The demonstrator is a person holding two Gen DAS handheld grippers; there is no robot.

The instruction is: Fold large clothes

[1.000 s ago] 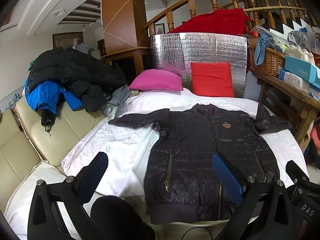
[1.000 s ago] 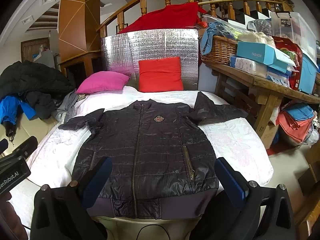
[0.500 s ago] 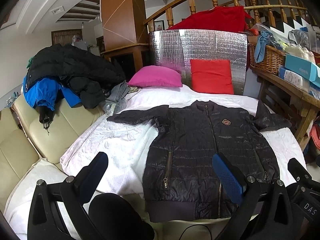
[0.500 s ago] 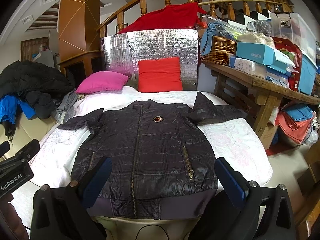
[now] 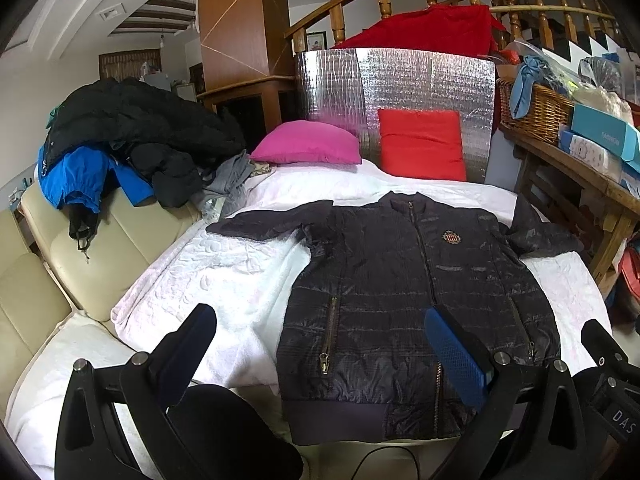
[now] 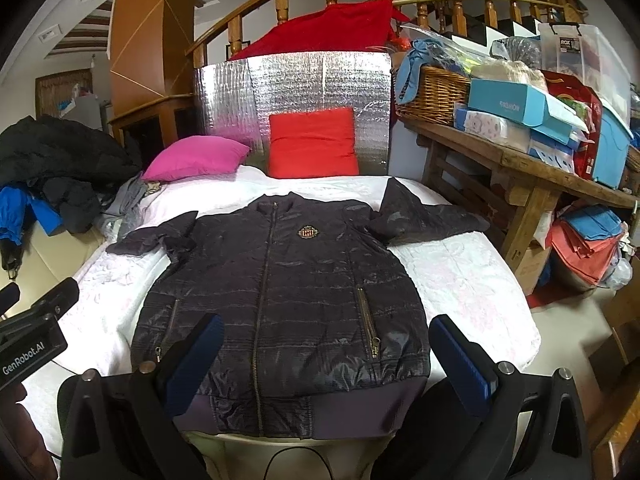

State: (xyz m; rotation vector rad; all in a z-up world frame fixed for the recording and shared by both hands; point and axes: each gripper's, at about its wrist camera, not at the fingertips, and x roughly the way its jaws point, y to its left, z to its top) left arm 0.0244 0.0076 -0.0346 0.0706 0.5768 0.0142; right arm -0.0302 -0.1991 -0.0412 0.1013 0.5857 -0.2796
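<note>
A dark quilted zip jacket (image 5: pixel 404 300) lies flat, front up, on the white bedspread (image 5: pixel 224 276), sleeves spread to both sides, hem toward me. It also shows in the right wrist view (image 6: pixel 288 300). My left gripper (image 5: pixel 320 336) is open and empty, held above the near edge, left of the jacket's middle. My right gripper (image 6: pixel 326 344) is open and empty, held above the jacket's hem. Neither touches the cloth.
A pile of dark and blue coats (image 5: pixel 120 140) sits on the cream sofa (image 5: pixel 72 264) at left. Pink pillow (image 5: pixel 308 148) and red pillow (image 5: pixel 420 144) lean at the bed's head. A wooden table (image 6: pixel 520 168) with boxes and a basket stands right.
Both grippers have drifted slightly; the jacket sits a little lower and closer in the left view. Nothing was grasped and the jaws stay open.
</note>
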